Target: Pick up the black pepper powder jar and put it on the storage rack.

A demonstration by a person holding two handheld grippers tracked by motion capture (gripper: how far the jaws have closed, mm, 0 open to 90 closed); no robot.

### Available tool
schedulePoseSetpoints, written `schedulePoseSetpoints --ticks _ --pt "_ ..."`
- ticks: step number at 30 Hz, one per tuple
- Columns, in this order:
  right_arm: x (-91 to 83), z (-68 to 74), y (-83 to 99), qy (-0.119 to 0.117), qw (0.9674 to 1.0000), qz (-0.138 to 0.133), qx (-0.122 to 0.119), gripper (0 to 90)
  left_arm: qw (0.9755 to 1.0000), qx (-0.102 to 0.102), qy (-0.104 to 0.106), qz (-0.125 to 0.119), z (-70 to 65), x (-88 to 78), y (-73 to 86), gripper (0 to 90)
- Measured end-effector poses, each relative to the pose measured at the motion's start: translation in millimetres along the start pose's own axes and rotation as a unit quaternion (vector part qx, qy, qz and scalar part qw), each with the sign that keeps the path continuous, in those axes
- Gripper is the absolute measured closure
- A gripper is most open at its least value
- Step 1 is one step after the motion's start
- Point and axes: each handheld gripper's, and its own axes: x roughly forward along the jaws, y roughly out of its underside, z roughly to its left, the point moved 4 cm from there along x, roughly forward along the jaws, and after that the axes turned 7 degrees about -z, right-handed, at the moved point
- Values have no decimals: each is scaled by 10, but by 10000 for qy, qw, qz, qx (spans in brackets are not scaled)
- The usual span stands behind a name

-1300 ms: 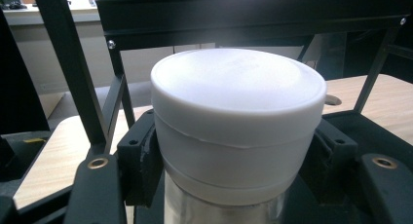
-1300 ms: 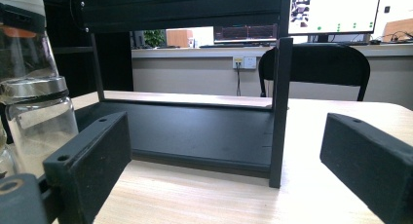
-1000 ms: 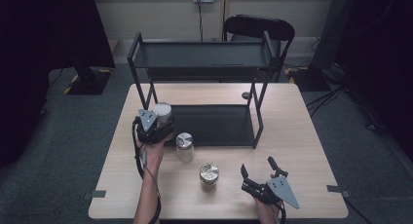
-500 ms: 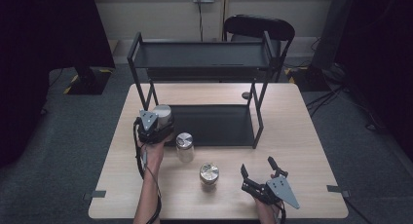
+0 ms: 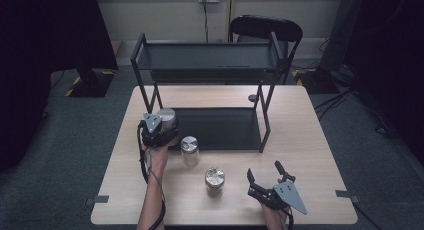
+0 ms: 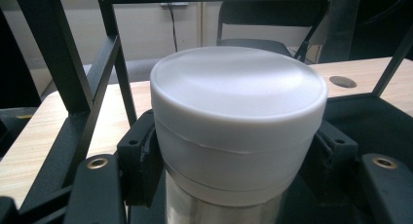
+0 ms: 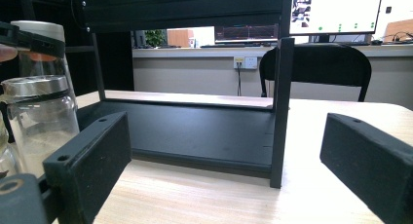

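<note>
Gently keep left claw [image 5: 162, 126] clenched on white-lidded steel jar [image 6: 237, 121]; slide onto black metal rack's [image 5: 220, 127] left edge.

Rack posts [image 5: 151, 97] flank the open lower shelf [image 5: 220, 127].

Smooth matt white plastic lid [image 6: 238, 90]

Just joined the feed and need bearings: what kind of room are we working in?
Probably an office or lab workspace, not a home: a wooden table bearing a black two-tier rack, an office chair behind it, a lit monitor on a far desk, and grey carpet.
</note>
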Motion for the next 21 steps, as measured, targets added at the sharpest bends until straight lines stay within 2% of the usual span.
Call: schedulePoseSetpoints --ticks 5,21 --pt "0 0 1 -2 10000 -3 -9 33 10000 -10 29 -17 7 6 3 341" --pt "1 3 -1 6 10000 3 -10 33 9999 158 -18 16 -23 17 10 341"
